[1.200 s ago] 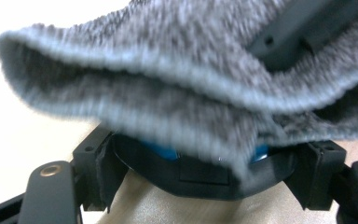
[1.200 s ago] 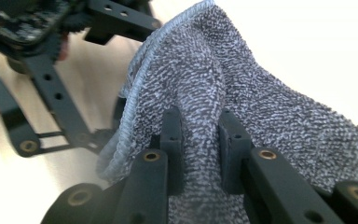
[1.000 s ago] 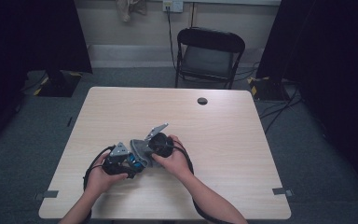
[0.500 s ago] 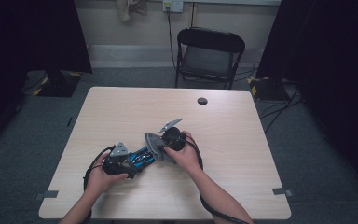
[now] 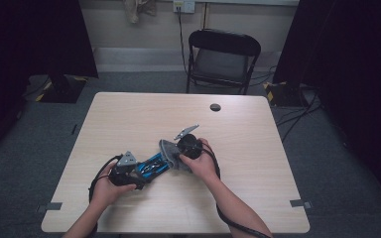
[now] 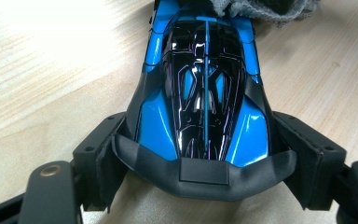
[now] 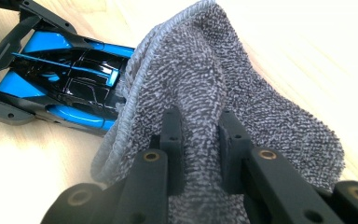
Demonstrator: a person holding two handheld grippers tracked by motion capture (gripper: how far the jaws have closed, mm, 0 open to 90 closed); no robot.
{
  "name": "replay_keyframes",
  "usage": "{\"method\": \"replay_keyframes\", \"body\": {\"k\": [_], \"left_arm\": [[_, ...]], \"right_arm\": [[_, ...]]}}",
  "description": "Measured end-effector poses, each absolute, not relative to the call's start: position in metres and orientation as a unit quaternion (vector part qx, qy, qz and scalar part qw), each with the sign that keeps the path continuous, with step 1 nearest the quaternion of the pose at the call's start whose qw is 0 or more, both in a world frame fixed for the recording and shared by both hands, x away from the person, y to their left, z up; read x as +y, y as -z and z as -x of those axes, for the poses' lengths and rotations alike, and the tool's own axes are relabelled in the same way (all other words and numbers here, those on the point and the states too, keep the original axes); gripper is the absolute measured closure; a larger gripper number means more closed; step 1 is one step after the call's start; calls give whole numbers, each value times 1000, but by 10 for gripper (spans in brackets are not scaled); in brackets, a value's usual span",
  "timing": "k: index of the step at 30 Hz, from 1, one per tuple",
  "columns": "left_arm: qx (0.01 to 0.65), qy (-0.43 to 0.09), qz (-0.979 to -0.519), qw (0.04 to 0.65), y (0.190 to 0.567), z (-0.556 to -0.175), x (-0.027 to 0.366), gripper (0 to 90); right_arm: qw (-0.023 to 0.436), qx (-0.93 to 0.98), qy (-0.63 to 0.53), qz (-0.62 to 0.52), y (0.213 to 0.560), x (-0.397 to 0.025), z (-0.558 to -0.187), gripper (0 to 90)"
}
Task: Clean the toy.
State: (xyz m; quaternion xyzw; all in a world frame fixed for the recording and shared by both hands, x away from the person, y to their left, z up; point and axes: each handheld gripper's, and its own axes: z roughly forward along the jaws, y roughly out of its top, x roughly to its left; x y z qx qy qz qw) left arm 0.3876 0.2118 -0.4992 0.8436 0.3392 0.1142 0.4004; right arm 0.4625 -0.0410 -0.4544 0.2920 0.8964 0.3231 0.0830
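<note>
Table point(image 5: 258, 163) of pale wood, bare around the work, under both grippers. Beyond the far edge, folding chair point(image 5: 222, 58), black, well apart from the jaws. Near that edge, small dark disc point(image 5: 215, 107), also well apart.

Toy car point(image 6: 200, 93), blue with glossy black top, lying flat on the wood between the left jaws; in the high view seen as car point(image 5: 153, 165) stretching from the left gripper toward the right one. Left gripper point(image 6: 205, 175) clamped on the car's wide black end, one pad against each flank, jaws spread just to the body's width. Same gripper in the high view point(image 5: 144, 171), held in the left hand point(image 5: 110, 186).

Grey cloth point(image 7: 223, 93), terry weave, draped ahead of the right jaws and hanging over both sides. Right gripper point(image 7: 200, 128) pinching a fold of cloth, jaws nearly together with the fabric bunched between. Cloth edge touching the car's narrow end, left of these jaws. In the high view, cloth point(image 5: 168, 152) just ahead of the right gripper point(image 5: 178, 151), with the right hand point(image 5: 202, 161) behind.
</note>
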Motion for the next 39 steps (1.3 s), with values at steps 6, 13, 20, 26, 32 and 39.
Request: {"method": "replay_keyframes", "body": {"k": [6, 13, 20, 26, 32, 39], "left_arm": [[338, -115, -844, 400, 499, -388, 212, 238], [339, -114, -844, 400, 499, -388, 212, 238], [340, -113, -843, 401, 499, -388, 212, 238], [343, -112, -842, 401, 499, -387, 211, 237], [342, -112, -842, 401, 499, -387, 212, 238], [339, -115, -844, 400, 499, -388, 212, 238]], "right_arm": [[88, 897, -320, -292, 458, -44, -464, 760], [99, 896, -305, -308, 460, -55, -467, 760], [104, 890, -317, -311, 449, -66, -466, 760], [101, 891, -337, -288, 433, -58, -455, 760], [88, 895, -360, -247, 418, -31, -437, 760], [73, 911, -355, -197, 423, 10, -419, 760]]}}
